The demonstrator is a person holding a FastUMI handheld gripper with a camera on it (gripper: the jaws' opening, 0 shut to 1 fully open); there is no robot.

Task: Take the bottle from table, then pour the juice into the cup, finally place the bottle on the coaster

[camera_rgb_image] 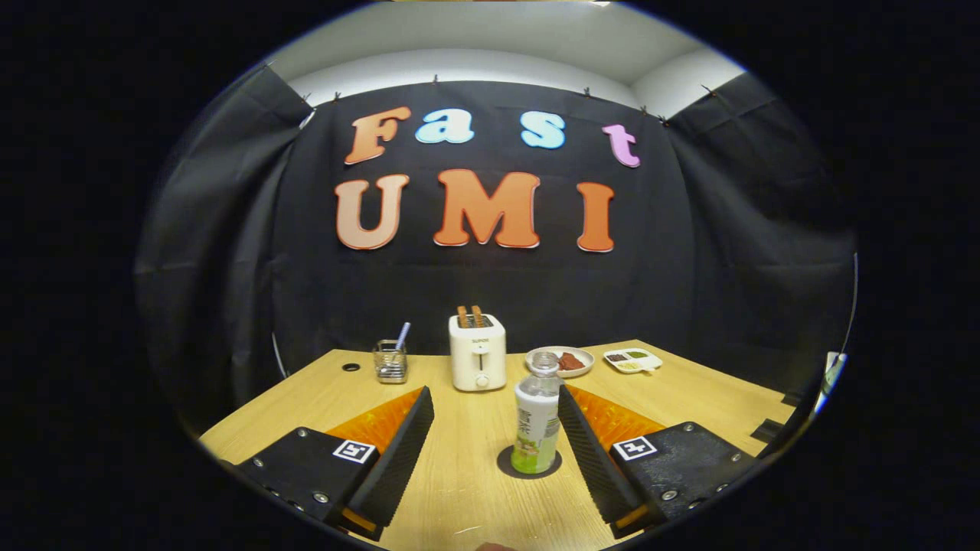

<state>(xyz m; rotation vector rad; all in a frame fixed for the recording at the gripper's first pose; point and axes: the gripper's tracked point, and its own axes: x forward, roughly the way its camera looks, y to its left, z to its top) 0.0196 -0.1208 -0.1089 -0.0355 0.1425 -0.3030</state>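
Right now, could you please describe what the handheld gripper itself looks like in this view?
The gripper has two flat black fingers with finely ribbed inner pads, each backed by translucent orange ribbed plastic. Each finger sits on a black block fastened with silver screws and bearing a square black-and-white marker tag. Small orange parts peek out under the near ends. No cables are visible.

My gripper (496,398) is spread wide; left finger tip at eleven o'clock, right at one; both level.
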